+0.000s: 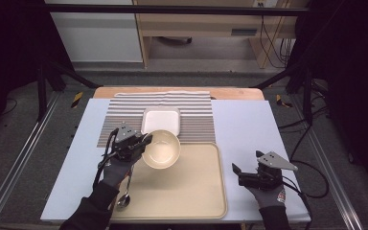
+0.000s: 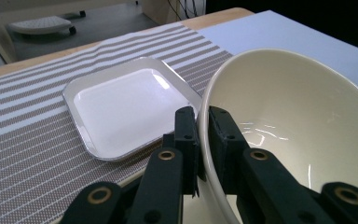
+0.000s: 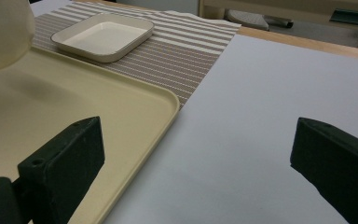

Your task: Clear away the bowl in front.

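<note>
While your left gripper [image 1: 146, 139] pinches the rim of the round cream bowl [image 1: 161, 149], the bowl hangs over the beige plastic tray [image 1: 191, 191], far corner. Your right gripper [image 1: 235, 168] waits open beside the tray.

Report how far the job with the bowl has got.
Done: the left gripper has the bowl clamped by its rim. In hand: the bowl hangs between tray and square dish. Left: setting it down; the spoon lies untouched, and the right gripper waits open.
</note>
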Tool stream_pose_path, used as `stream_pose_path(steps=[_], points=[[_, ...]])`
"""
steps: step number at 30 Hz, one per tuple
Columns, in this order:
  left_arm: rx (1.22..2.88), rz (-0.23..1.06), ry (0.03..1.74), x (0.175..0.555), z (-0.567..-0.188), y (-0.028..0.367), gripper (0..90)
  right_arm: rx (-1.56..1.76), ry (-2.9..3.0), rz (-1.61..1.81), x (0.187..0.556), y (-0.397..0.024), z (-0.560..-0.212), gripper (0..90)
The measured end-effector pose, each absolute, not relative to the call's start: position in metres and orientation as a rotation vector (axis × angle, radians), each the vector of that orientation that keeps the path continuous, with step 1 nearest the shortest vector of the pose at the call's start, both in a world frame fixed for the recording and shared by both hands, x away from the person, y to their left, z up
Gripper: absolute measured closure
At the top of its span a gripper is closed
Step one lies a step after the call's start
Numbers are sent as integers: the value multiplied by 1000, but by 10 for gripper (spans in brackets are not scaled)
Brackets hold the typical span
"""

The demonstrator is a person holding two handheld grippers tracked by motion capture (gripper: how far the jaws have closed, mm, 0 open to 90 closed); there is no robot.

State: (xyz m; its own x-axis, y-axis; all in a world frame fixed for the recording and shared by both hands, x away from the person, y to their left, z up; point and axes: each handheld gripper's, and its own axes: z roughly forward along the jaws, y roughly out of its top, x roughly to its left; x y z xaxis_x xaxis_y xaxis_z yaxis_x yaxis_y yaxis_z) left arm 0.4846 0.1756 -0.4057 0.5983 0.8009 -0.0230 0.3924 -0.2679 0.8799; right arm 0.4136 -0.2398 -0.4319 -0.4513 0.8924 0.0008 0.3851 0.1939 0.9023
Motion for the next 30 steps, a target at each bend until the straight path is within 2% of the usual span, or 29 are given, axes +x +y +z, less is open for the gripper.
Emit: stream_pose_path(steps=[17, 30], points=[[1990, 539, 1018, 501, -436, 160, 817, 1191, 1942, 1217, 414, -239, -433, 33], [1994, 560, 1065, 510, -443, 161, 816, 1186, 1942, 1215, 415, -238, -434, 33]])
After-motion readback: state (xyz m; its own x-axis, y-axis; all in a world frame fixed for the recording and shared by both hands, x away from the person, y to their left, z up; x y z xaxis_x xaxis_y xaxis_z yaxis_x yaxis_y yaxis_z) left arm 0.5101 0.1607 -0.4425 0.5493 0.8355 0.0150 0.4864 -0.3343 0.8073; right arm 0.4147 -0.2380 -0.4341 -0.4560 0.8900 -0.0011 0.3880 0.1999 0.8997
